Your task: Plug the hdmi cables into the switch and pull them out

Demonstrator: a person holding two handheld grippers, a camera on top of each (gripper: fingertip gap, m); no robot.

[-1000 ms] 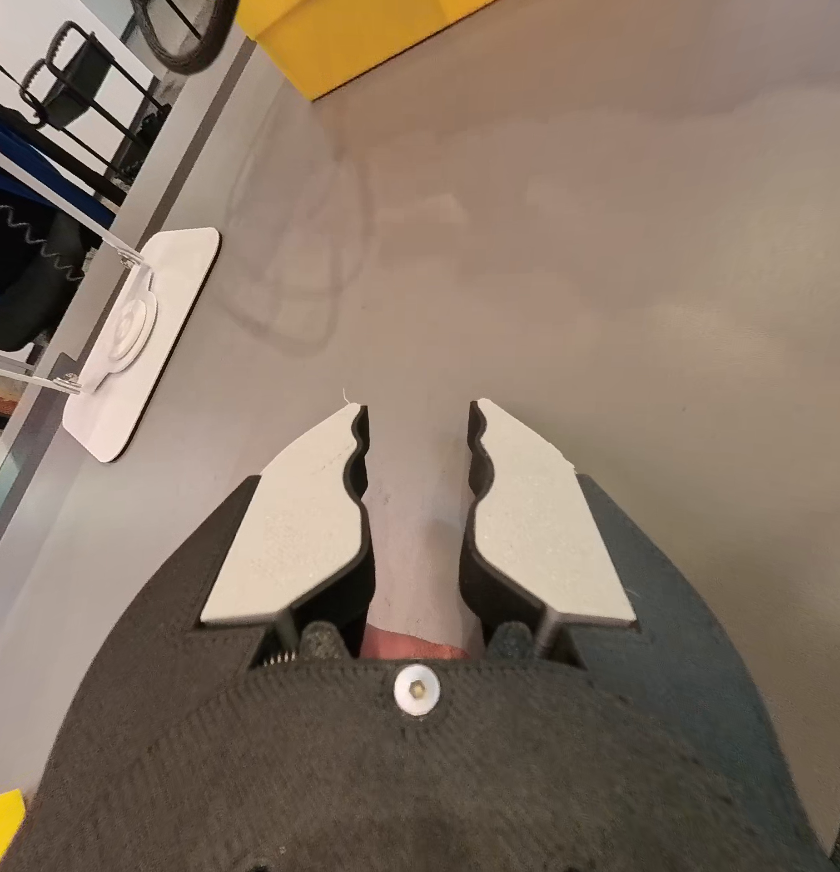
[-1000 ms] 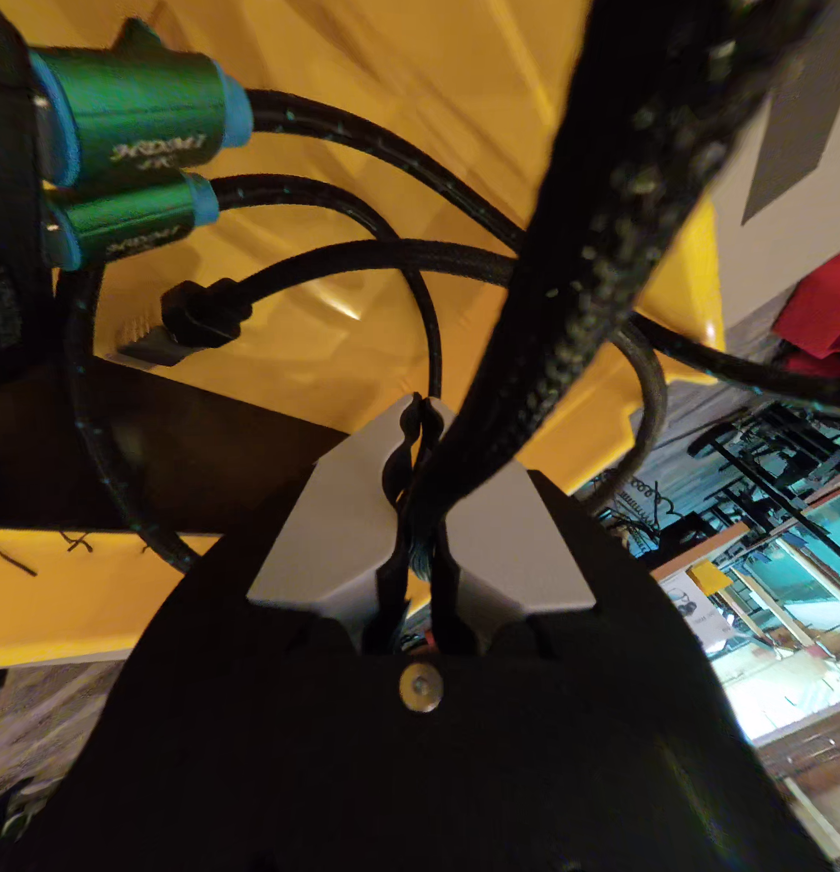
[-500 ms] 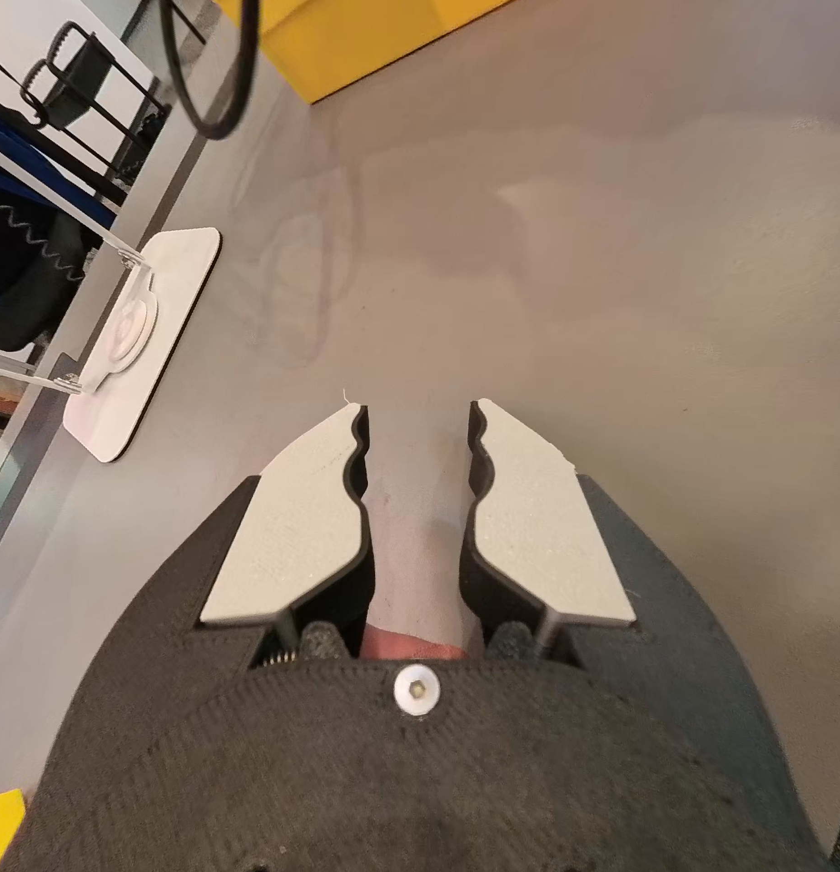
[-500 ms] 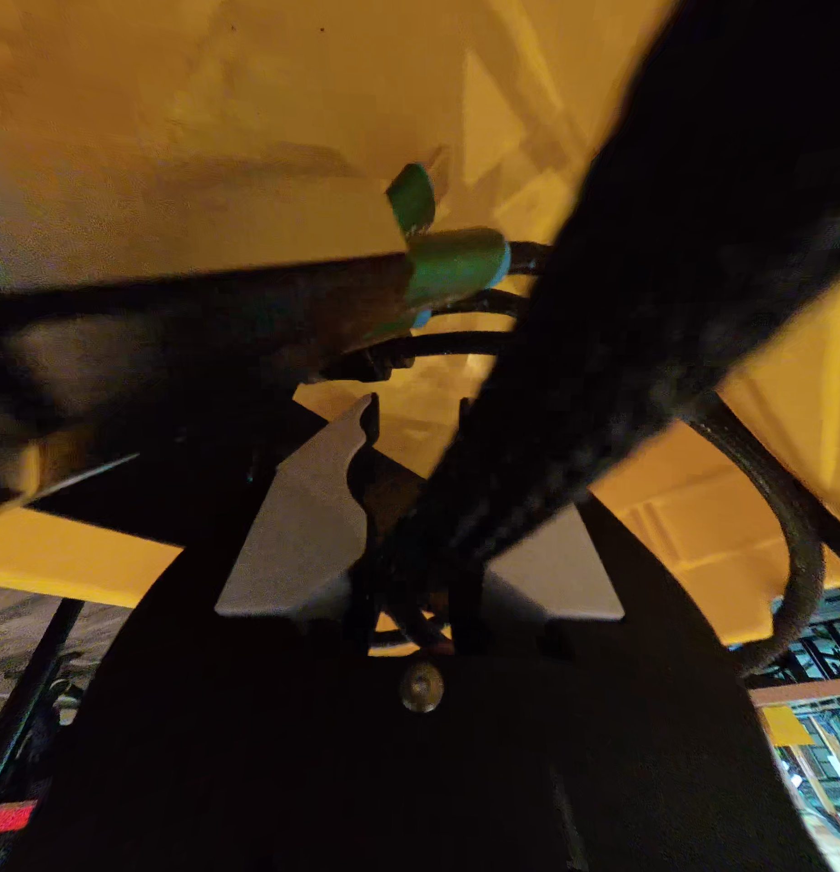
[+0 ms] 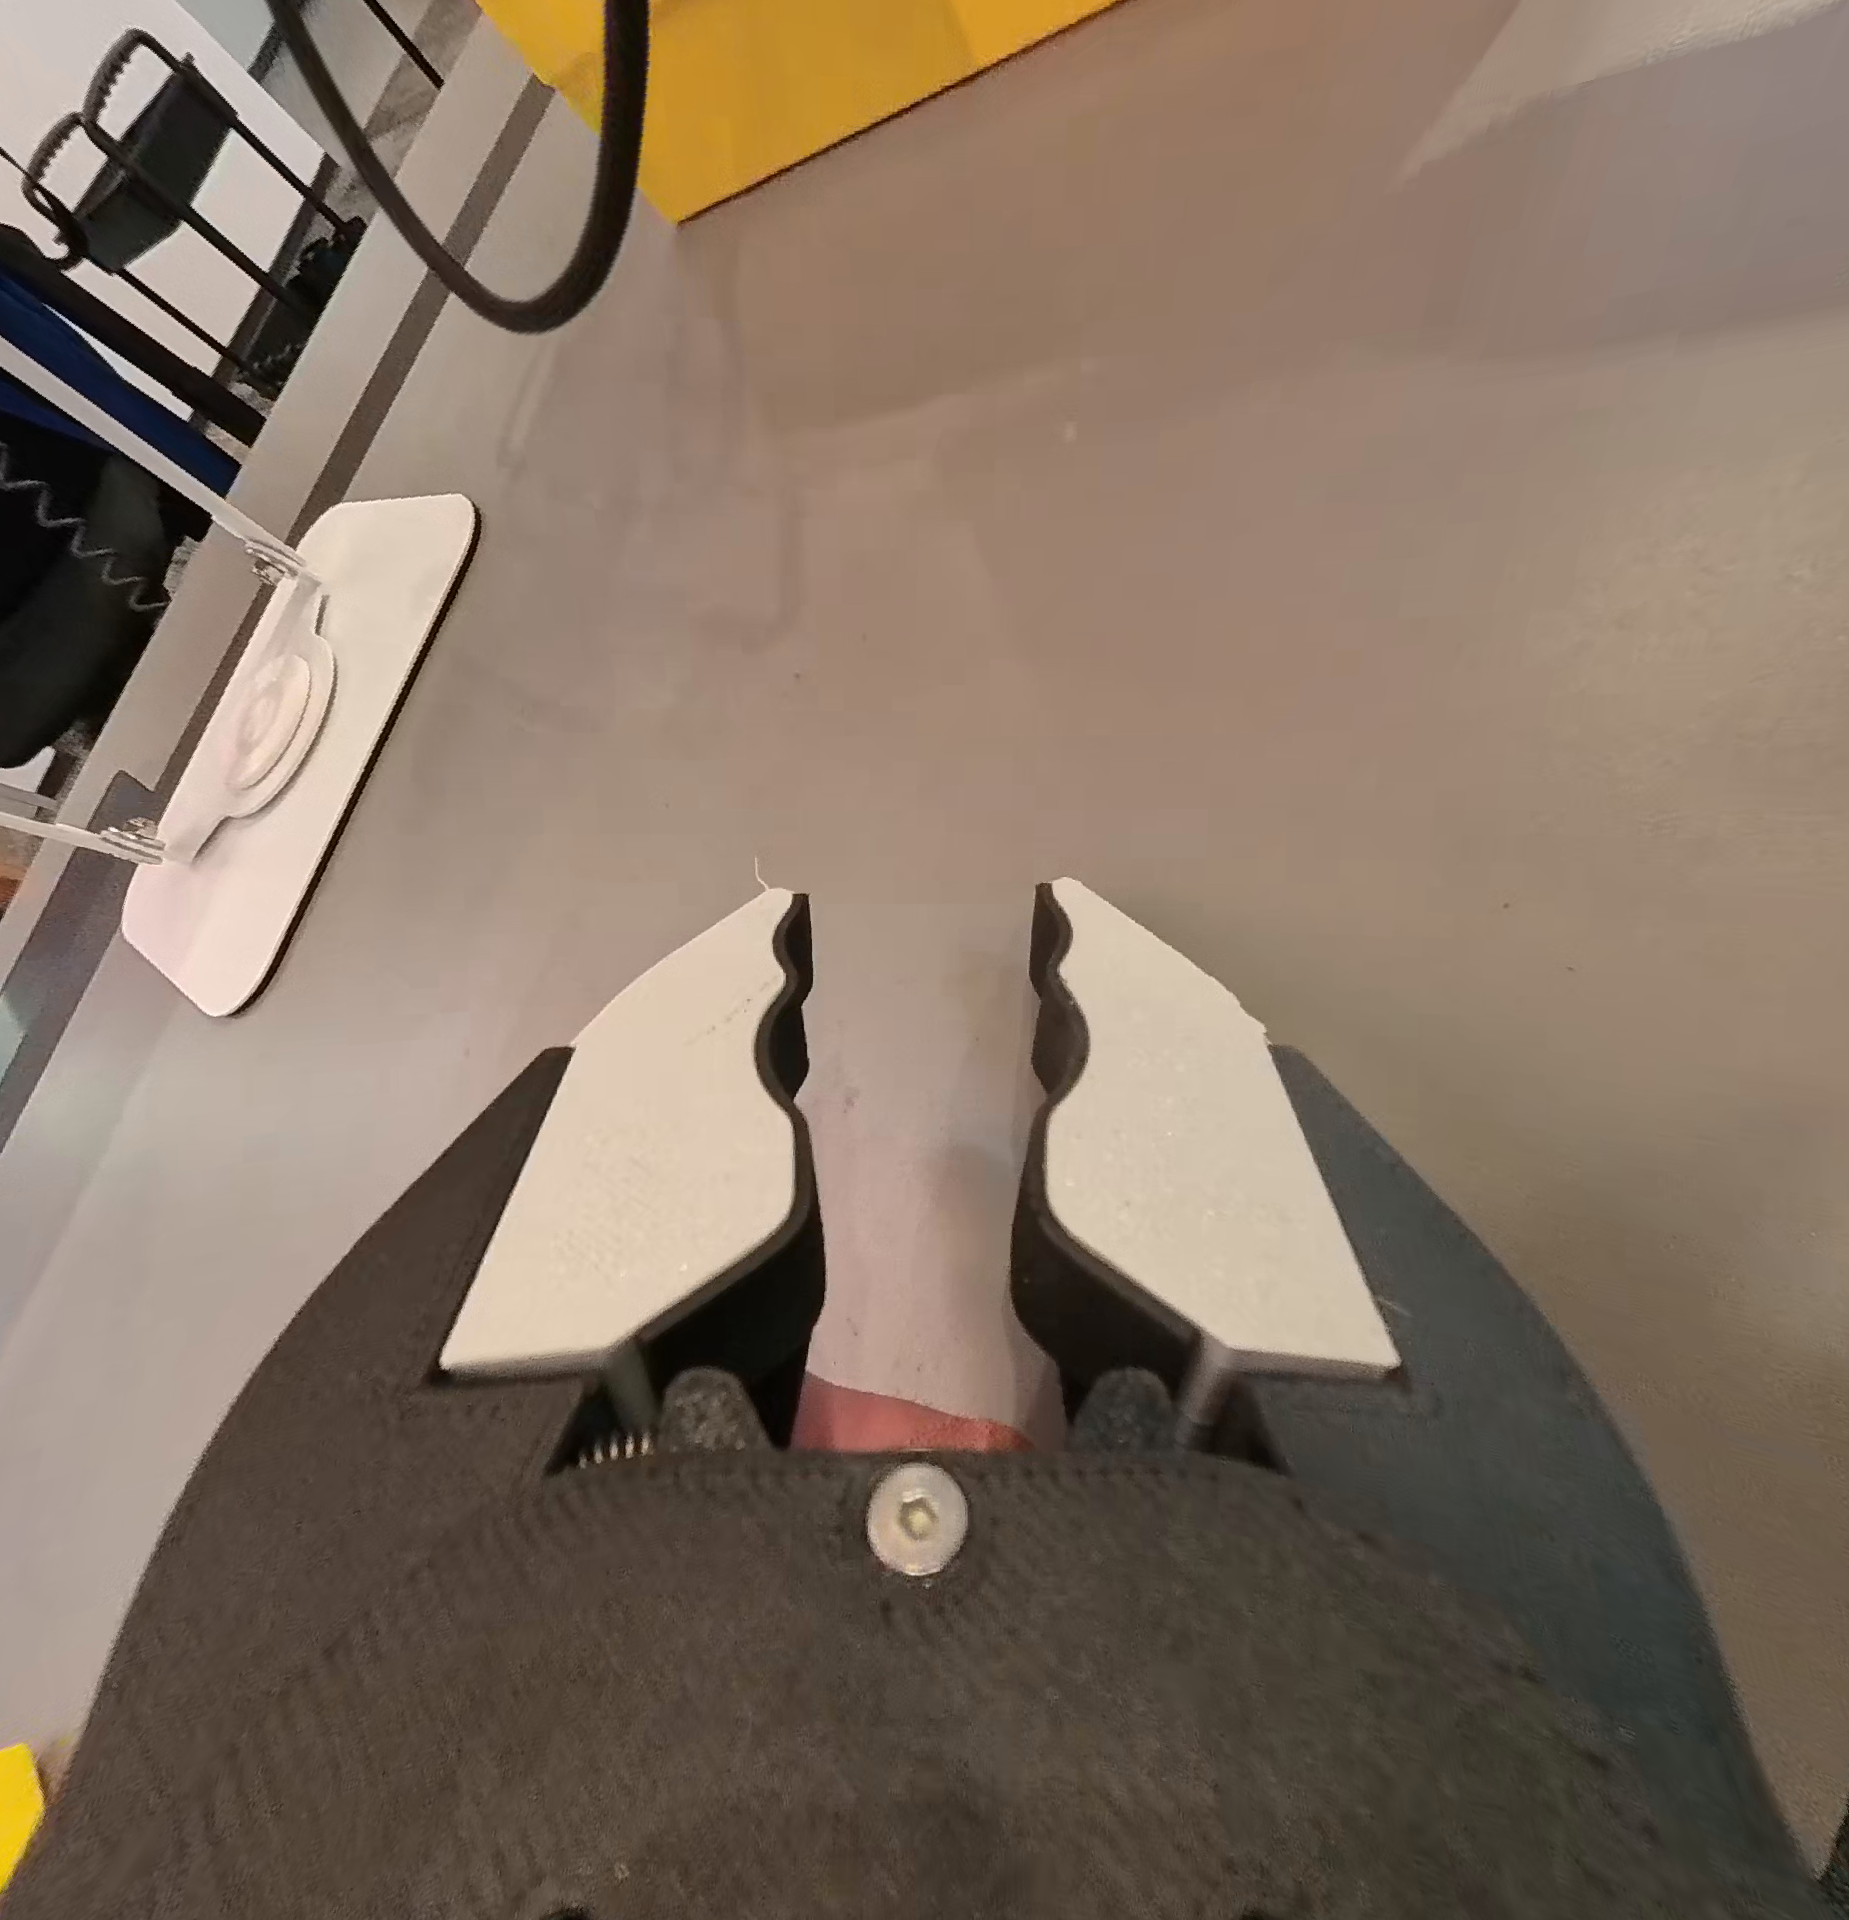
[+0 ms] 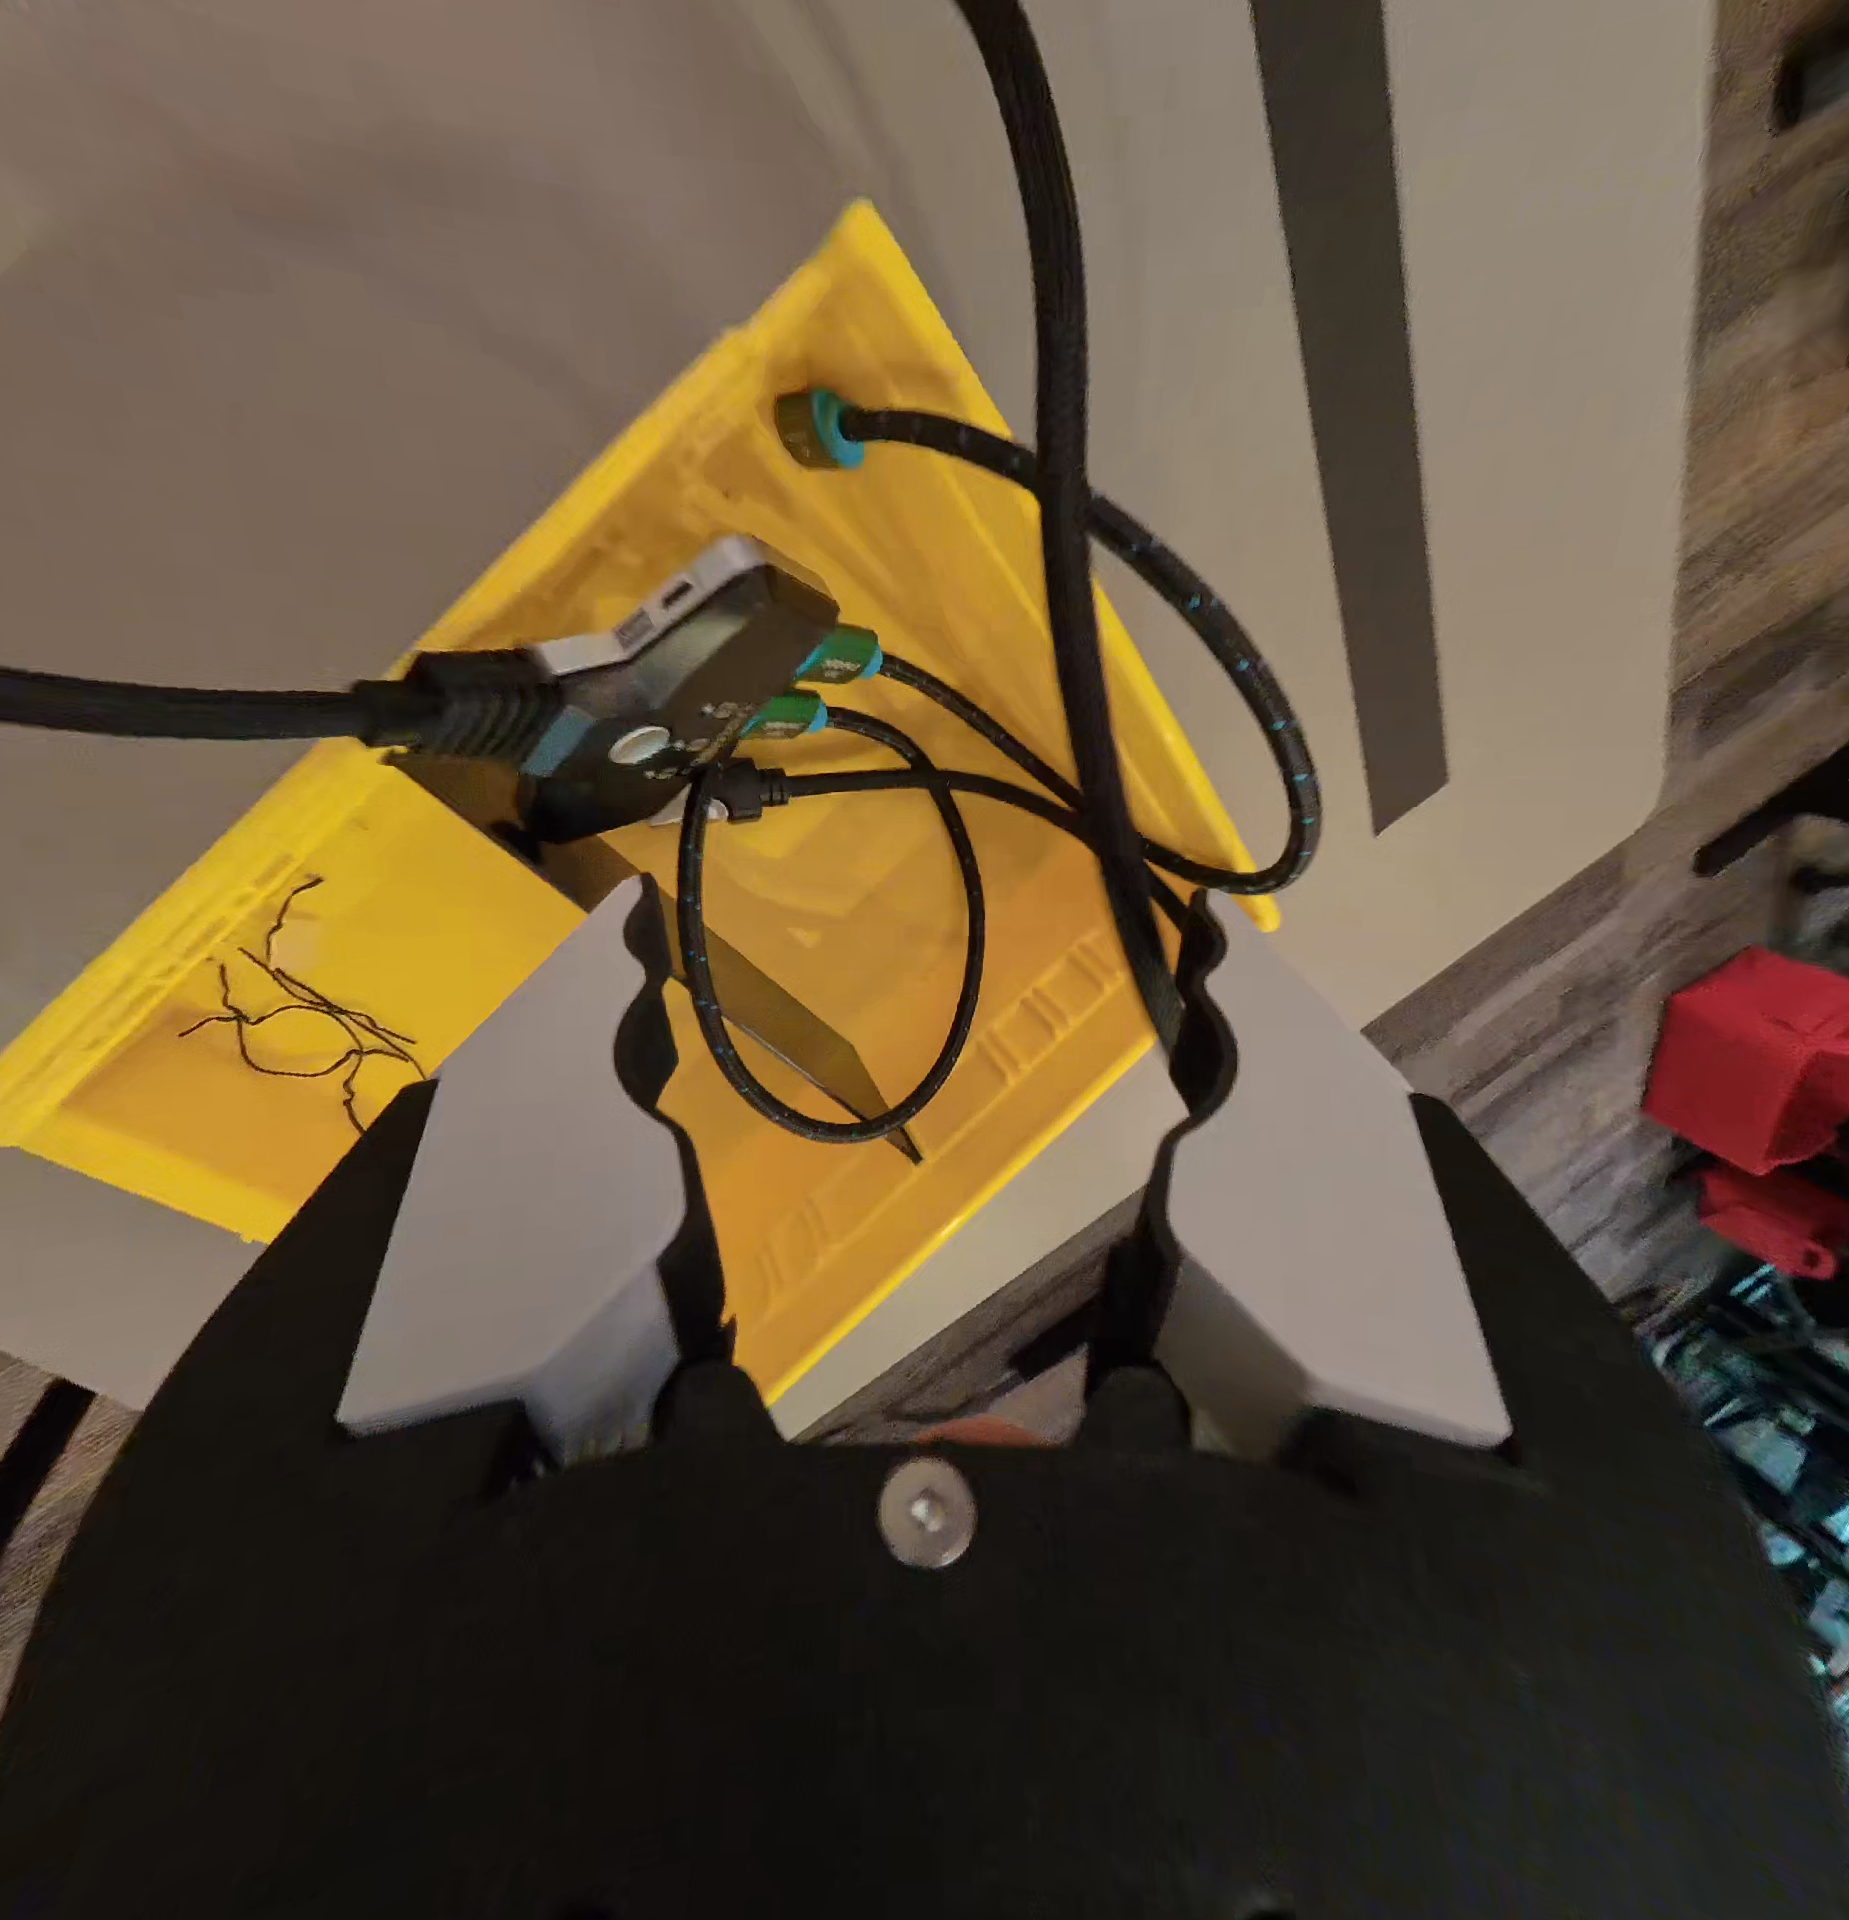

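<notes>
Both claws empty, switch resting in the yellow bin with plugs seated.

Left wrist view: my left gripper [image 5: 920, 904] hangs over bare grey table [image 5: 1315, 675], jaws parted a moderate way, nothing between them; a white pad [image 5: 307, 748] lies at left, a black cable loop [image 5: 525, 208] dangles at upper left beside the yellow bin's [image 5: 847, 83] corner. Right wrist view: my right gripper [image 6: 920, 914] is spread wide and empty above the yellow bin; the switch [image 6: 681, 686] sits mid-frame, two green-shelled plugs [image 6: 816, 686] in its right side, a thick black plug [image 6: 463, 707] in its left. A braided cable [image 6: 1055, 416] runs down the frame close by my right fingertip [image 6: 1206, 925]. My worry: snagging that cable could drag the light switch along, and tugging a plug one-handed would lift the switch instead of freeing it.
</notes>
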